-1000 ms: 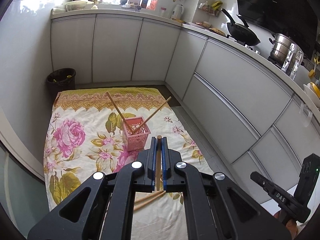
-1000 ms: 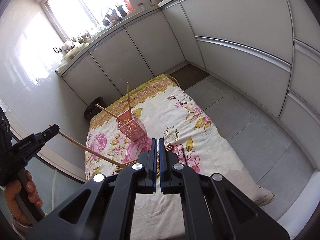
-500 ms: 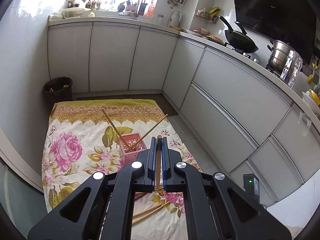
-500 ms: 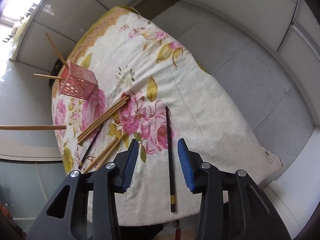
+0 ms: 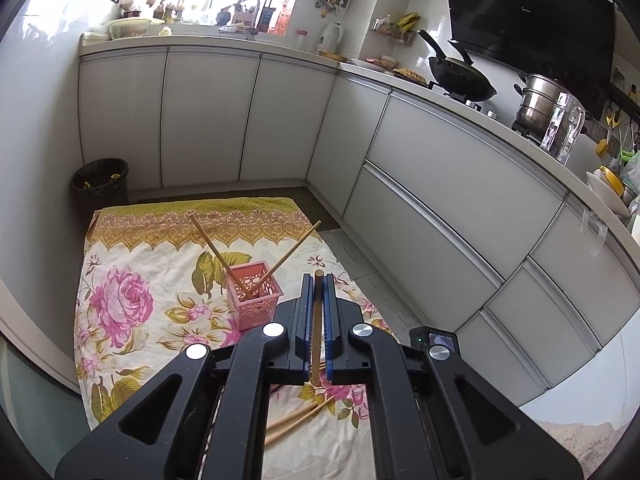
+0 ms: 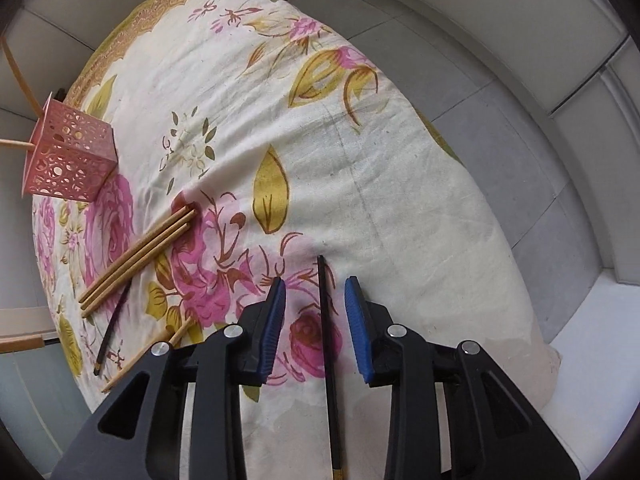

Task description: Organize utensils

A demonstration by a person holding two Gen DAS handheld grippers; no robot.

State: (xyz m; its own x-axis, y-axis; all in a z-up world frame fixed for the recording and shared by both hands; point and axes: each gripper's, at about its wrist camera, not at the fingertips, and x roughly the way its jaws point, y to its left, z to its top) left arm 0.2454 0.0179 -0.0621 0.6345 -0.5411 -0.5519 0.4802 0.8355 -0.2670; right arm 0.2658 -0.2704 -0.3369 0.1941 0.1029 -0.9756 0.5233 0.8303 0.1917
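Observation:
My left gripper (image 5: 316,286) is shut on a wooden chopstick (image 5: 317,320) and hovers above the flowered cloth (image 5: 132,264), just right of the pink perforated holder (image 5: 254,300), which has two wooden chopsticks leaning in it. My right gripper (image 6: 316,292) points steeply down at the cloth (image 6: 380,184). A black chopstick (image 6: 326,328) lies on the cloth between its blue pads (image 6: 354,308). The jaws are closing and the pads stand clear of the stick on both sides. The holder (image 6: 68,156) sits far left in that view.
Three wooden chopsticks (image 6: 136,256) lie bundled on the cloth, with another black chopstick (image 6: 112,328) and more wooden ones near the front edge. White kitchen cabinets (image 5: 440,208) run along the right and back. A dark waste bin (image 5: 100,184) stands in the corner.
The right gripper has dropped and tipped down toward the cloth, opened from shut, and now straddles the black chopstick more closely. The left gripper has barely moved and keeps its chopstick.

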